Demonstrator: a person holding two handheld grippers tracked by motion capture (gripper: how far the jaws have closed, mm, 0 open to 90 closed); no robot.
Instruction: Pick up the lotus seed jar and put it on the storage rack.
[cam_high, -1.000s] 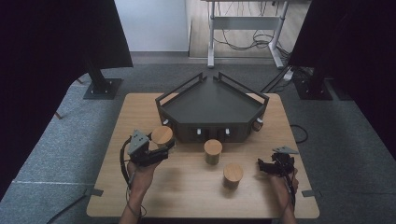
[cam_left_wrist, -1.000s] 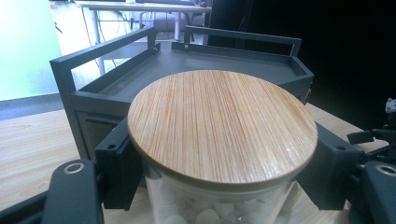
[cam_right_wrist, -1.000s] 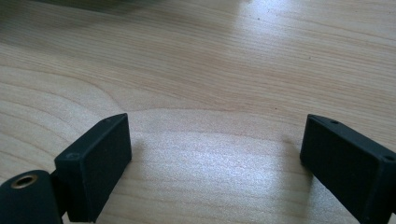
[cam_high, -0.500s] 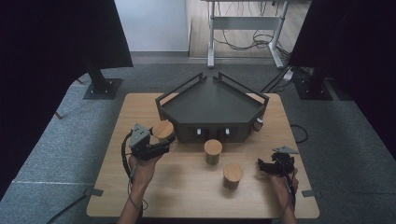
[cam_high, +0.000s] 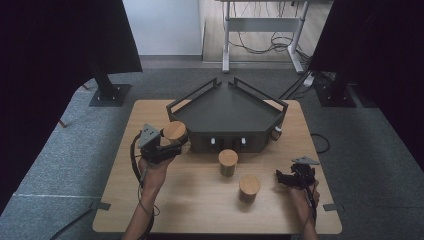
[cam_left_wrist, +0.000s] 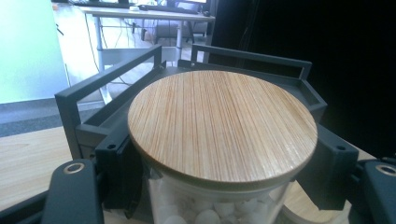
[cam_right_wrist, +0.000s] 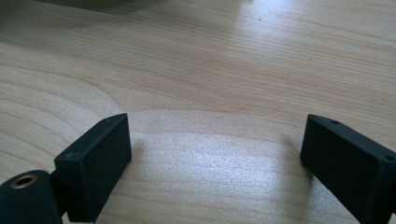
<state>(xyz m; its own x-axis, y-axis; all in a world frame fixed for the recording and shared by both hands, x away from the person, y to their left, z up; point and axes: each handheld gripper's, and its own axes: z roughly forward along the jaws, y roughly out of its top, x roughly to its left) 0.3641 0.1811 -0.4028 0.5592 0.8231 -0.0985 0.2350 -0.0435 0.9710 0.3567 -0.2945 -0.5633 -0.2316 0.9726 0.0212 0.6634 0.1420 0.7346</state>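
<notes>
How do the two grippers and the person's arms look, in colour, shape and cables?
Both grippers are black. The left gripper and the right gripper each carry a grey three-cornered plate on top and trail a black cable along the forearm. The jaws are flat rectangular black blocks with small screw holes; a brass-coloured ring sits near each jaw's base. The forearms are bare, with no sleeves.

The jar (cam_left_wrist: 210, 205) in the left hand-held gripper (cam_high: 167, 145) has clear glossy walls and a lid (cam_left_wrist: 222, 123) of fine-grained, satin-smooth wood. The tray (cam_high: 227, 112) behind it looks like matt dark metal. The table (cam_right_wrist: 224, 56) is pale wood with a soft sheen. The grey floor (cam_high: 65, 150) looks like rough carpet.
</notes>
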